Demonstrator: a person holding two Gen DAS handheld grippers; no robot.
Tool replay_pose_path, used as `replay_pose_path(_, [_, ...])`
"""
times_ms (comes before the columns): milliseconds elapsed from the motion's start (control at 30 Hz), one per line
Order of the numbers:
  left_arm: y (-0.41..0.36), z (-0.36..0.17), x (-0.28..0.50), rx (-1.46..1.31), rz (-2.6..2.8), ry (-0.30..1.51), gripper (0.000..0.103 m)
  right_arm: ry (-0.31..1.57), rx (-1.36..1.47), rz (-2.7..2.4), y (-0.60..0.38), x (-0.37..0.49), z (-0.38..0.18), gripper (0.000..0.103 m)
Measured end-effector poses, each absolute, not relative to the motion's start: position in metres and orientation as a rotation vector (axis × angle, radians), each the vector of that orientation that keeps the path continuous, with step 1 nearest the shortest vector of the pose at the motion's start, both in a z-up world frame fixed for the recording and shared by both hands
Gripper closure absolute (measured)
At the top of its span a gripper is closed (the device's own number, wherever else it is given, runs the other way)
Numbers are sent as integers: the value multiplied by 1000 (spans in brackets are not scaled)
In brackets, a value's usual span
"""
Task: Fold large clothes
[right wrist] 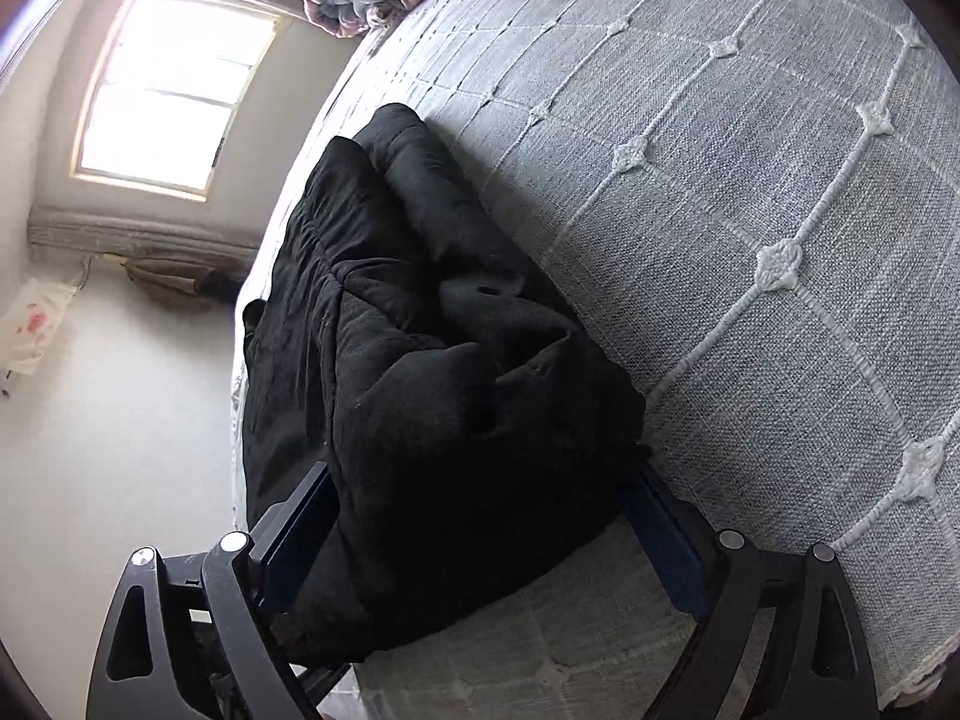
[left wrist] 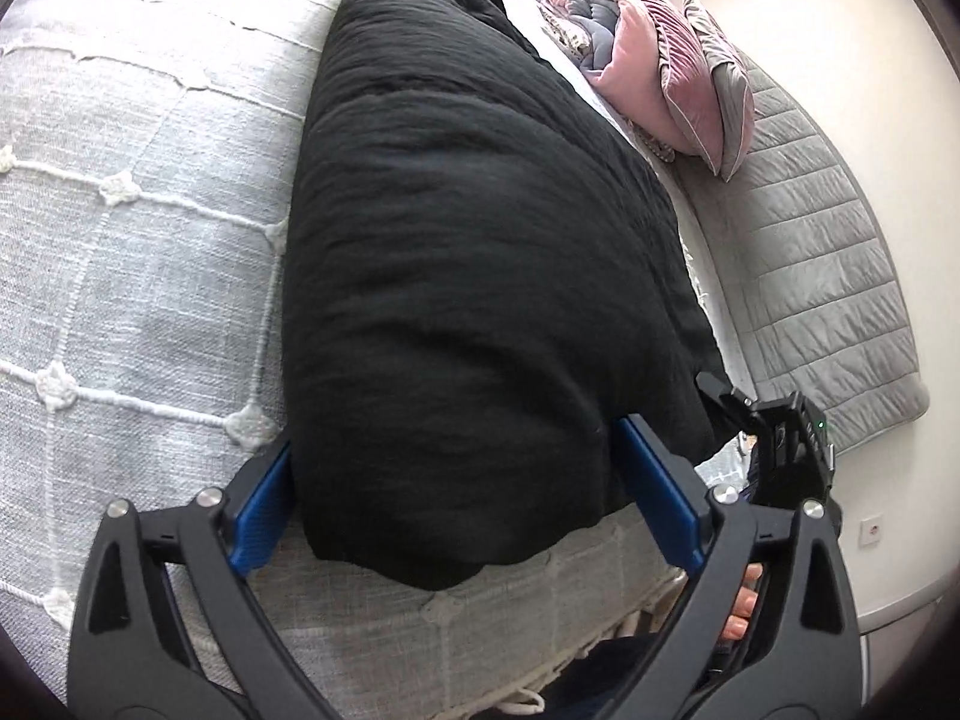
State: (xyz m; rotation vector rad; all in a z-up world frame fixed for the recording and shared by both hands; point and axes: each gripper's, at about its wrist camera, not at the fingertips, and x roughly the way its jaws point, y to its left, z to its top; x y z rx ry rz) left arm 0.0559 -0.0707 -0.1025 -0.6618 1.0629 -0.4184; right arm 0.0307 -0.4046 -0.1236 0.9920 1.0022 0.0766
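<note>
A black garment (left wrist: pixel 474 252), folded into a thick long bundle, lies on the grey bedspread (left wrist: pixel 120 252) near the bed's edge. My left gripper (left wrist: pixel 459 498) stands wide at the bundle's near end, one blue pad (left wrist: pixel 264 516) on each side of it, and does not squeeze the cloth. In the right wrist view the same black garment (right wrist: pixel 432 372) shows rumpled folds. My right gripper (right wrist: pixel 480 516) straddles its near end the same way, jaws spread wide and not pinching it.
The bedspread (right wrist: pixel 780 180) has a white tufted grid. Pink and grey pillows (left wrist: pixel 660 78) lie at the head of the bed, beside a quilted grey mat (left wrist: pixel 810 276). A black device with a green light (left wrist: pixel 786 438) and a person's fingers (left wrist: pixel 744 600) sit at right. A bright window (right wrist: pixel 174 90) faces the bed.
</note>
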Motion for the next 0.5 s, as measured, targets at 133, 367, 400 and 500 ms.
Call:
replay_pose_path(133, [-76,-102,59,-650,-412,1060,4,994,972,62,-399,33,-124,3])
replay_pose_path(367, [-75,-103,62,-656,-419,1065,3,970,918,16,-386,32,-122,0])
replay_pose_path(400, [-75,-103,63,-657,-421,1066,3,966,914,11,-385,33,-122,0])
replay_pose_path(500, [-75,-104,65,-661,-430,1069,2,950,912,-3,-381,32,-121,0])
